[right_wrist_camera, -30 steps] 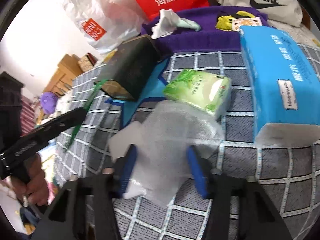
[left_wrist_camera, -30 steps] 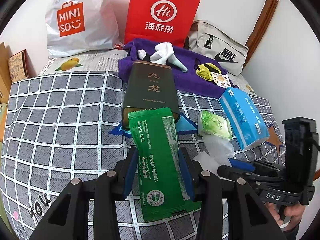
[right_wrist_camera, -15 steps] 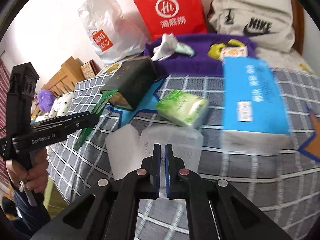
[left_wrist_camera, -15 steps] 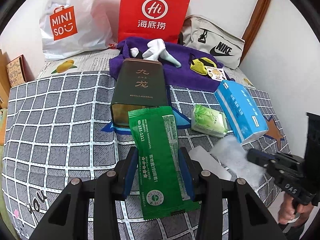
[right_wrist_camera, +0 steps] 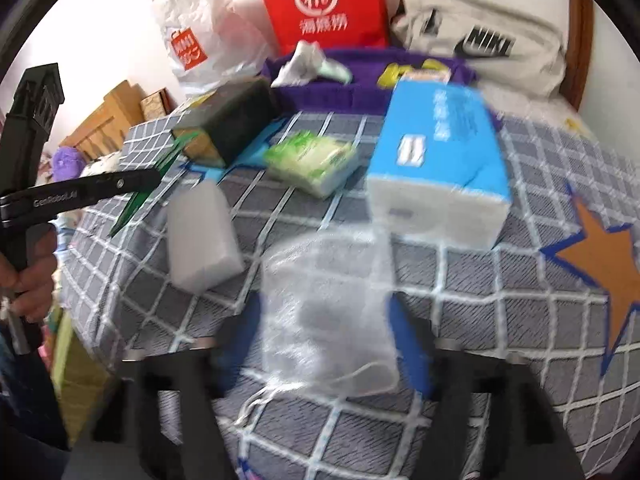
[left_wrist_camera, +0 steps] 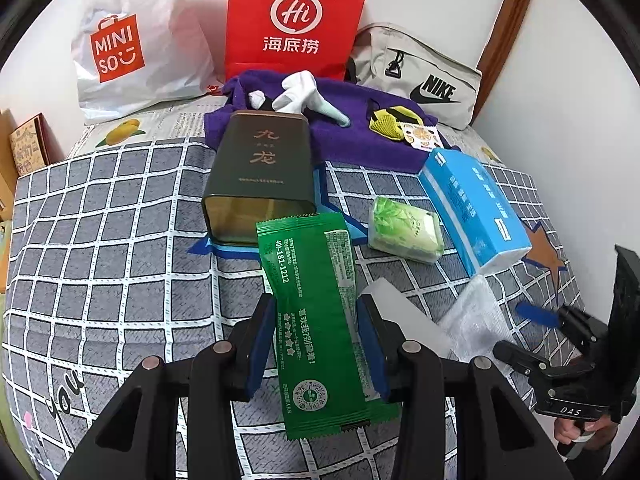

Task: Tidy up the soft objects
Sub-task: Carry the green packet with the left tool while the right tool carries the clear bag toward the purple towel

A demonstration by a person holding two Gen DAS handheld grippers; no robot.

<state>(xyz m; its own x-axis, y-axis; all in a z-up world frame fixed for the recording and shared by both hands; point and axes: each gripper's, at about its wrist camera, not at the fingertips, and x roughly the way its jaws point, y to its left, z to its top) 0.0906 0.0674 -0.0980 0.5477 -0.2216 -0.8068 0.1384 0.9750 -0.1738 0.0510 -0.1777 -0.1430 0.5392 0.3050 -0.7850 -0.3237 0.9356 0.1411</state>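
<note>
Your left gripper [left_wrist_camera: 316,344] has its blue pads closed against the two sides of the green sachet [left_wrist_camera: 316,320], which stands lengthwise between them; its far end sits just in front of the open mouth of the dark tin [left_wrist_camera: 260,164] lying on the checked bedspread [left_wrist_camera: 100,240].

Your right gripper [right_wrist_camera: 324,344] is blurred; its jaws are opening and stand wide, with the clear bubble-wrap pouch [right_wrist_camera: 324,304] lying between them on the bedspread. The pads appear apart from it. From the left wrist view the same pouch shows at the right, beside one blue fingertip [left_wrist_camera: 538,315] of that gripper.

The white foam block [right_wrist_camera: 200,236] lies just left of the pouch. Further out: the green tissue pack [left_wrist_camera: 406,234], then the blue tissue box [left_wrist_camera: 476,208] to its right. Behind these, the purple towel [left_wrist_camera: 360,136] carries white socks [left_wrist_camera: 300,92] and a yellow mesh item [left_wrist_camera: 390,120]. Against the wall stand the white Miniso bag [left_wrist_camera: 132,40], the red paper bag [left_wrist_camera: 296,20] and the grey Nike pouch [left_wrist_camera: 420,76].
</note>
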